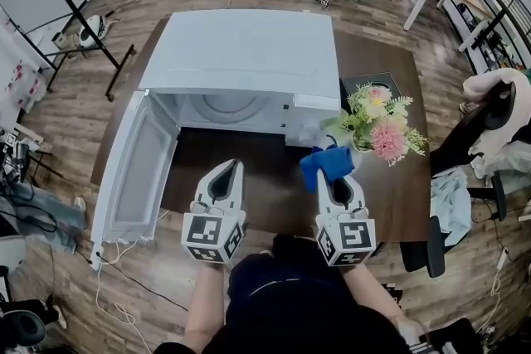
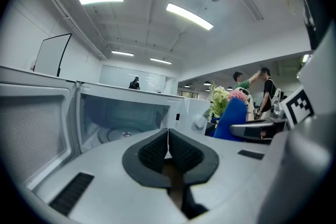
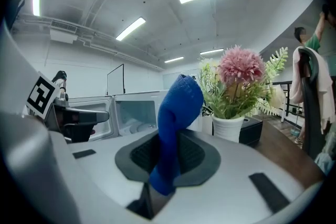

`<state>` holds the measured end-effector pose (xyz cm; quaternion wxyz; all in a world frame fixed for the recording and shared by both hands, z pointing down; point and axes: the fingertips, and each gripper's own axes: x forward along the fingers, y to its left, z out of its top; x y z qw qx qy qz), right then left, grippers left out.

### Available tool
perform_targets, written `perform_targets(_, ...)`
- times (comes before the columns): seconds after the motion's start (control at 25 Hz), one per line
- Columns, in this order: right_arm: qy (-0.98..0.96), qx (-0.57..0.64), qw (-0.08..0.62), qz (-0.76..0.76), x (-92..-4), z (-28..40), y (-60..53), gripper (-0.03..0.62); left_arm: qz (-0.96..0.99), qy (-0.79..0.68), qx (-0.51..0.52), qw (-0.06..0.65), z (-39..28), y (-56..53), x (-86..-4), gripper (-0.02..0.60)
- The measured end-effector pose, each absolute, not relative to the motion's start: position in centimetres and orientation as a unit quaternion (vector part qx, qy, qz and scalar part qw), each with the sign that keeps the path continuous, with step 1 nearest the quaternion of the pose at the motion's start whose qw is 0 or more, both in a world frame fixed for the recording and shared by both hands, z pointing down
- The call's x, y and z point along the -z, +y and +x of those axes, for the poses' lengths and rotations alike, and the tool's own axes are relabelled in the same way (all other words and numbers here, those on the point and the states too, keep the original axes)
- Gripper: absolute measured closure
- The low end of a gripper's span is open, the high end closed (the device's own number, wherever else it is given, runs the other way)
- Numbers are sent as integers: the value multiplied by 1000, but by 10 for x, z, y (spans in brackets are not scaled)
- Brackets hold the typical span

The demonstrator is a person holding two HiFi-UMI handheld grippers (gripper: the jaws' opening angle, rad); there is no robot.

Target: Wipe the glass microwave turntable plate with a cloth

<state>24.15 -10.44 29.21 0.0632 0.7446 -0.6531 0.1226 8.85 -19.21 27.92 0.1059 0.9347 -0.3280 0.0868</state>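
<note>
At the far left the door of the microwave hangs wide open over the edge of the worktop, which leaves the cavity free to reach into from the front. Next comes the left tool, held low above the worktop in front of the opening; its ribbed pads are pressed together with nothing between them, so it looks like a spare hand kept ready to steady or draw out the plate rather than one at work. Inside the cavity, a pale round disc on the floor is probably the plate, though through the shadow it is hard to be sure of its rim; it sits in place, and neither tool is touching it. To the right, the right tool pinches the blue cloth, whose free end stands up in a bunched fold above the jaws, a grip that leaves plenty of fabric to press on the glass. It is just beside the flowers in their white pot, near the microwave's control side, so wiping looks not yet begun; the next move likely calls for swinging the cloth leftward into the opening.
</note>
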Motion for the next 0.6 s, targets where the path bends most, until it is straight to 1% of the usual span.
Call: perform_targets(0.6,-656,-133,68,740,-297,240,-111,545,933,-329,-89,111,93,-200,-284,574)
